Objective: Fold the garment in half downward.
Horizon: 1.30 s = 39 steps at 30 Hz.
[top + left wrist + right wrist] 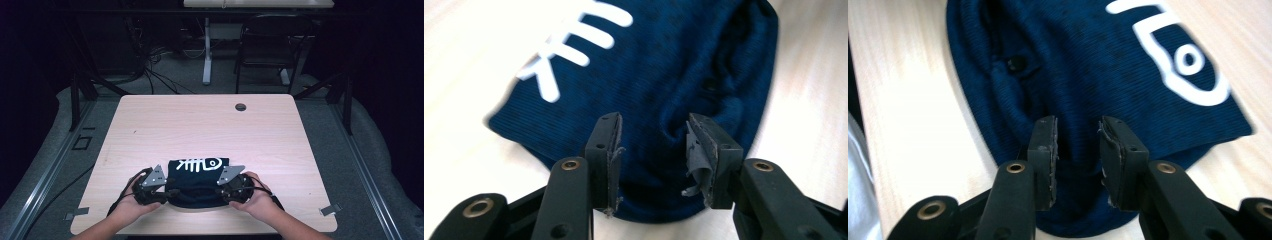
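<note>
A dim room with a dark chair (272, 42) and trailing cables on the grey floor lies behind a pale wooden table (200, 125). On the table's near edge, between the person's hands, lies a folded navy garment (197, 182) with a white fish-bone print facing up. The left gripper (167, 192) sits at the garment's left side, its jaws parted over the cloth without pressing it. The right gripper (224, 192) sits at the right side, jaws likewise apart, the fabric lying loose between and below them.
</note>
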Motion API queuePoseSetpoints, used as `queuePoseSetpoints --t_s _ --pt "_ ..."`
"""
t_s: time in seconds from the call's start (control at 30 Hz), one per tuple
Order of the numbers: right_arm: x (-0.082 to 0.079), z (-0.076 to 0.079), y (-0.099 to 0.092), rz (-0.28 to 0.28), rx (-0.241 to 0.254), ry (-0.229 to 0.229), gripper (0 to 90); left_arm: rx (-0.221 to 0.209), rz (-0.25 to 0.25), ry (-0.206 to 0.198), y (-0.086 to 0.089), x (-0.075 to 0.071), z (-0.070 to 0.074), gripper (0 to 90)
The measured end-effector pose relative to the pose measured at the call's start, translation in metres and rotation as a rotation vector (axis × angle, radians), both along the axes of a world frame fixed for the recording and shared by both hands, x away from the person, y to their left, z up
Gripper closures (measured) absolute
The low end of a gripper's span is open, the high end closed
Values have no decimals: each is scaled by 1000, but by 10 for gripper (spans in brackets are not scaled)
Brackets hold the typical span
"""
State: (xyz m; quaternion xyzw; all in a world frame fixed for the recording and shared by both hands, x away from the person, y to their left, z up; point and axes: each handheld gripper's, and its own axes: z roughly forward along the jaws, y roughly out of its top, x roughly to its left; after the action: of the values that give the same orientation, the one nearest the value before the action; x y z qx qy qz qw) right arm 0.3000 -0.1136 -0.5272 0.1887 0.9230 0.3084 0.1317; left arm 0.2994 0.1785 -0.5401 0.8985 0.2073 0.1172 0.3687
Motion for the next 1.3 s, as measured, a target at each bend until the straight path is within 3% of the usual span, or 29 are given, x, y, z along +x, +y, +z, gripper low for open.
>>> queuePoseSetpoints --t_s 0.13,0.23,0.3,0.4,0.47,0.57,0.7,0.9,1.1,1.3 --pt "-5 -11 2 1 7 19 678 23 -22 15 -2 -7 -11 603" --pt "-7 -15 3 5 -21 7 687 33 -18 18 -2 -9 -17 616" --pt "-7 -18 2 -7 2 18 694 23 -3 25 -2 -7 -21 618" --pt "-5 -23 0 -13 -16 17 695 21 21 19 -2 -4 -23 618" --pt "-2 -25 -2 -22 -29 7 693 24 41 2 -2 -1 -24 617" --pt "4 -27 -2 -44 -20 -23 684 18 77 -12 -3 7 -26 617" --pt "17 -31 -3 -90 4 -28 681 5 117 -11 -5 17 -27 619" --pt "25 -30 -9 -112 15 -5 659 -6 135 -9 -3 22 -27 610" --pt "18 -25 -15 -107 32 -5 642 -28 137 -12 4 17 -24 569" --pt "13 -20 -26 -135 41 -5 637 -67 180 -10 18 12 -19 559"
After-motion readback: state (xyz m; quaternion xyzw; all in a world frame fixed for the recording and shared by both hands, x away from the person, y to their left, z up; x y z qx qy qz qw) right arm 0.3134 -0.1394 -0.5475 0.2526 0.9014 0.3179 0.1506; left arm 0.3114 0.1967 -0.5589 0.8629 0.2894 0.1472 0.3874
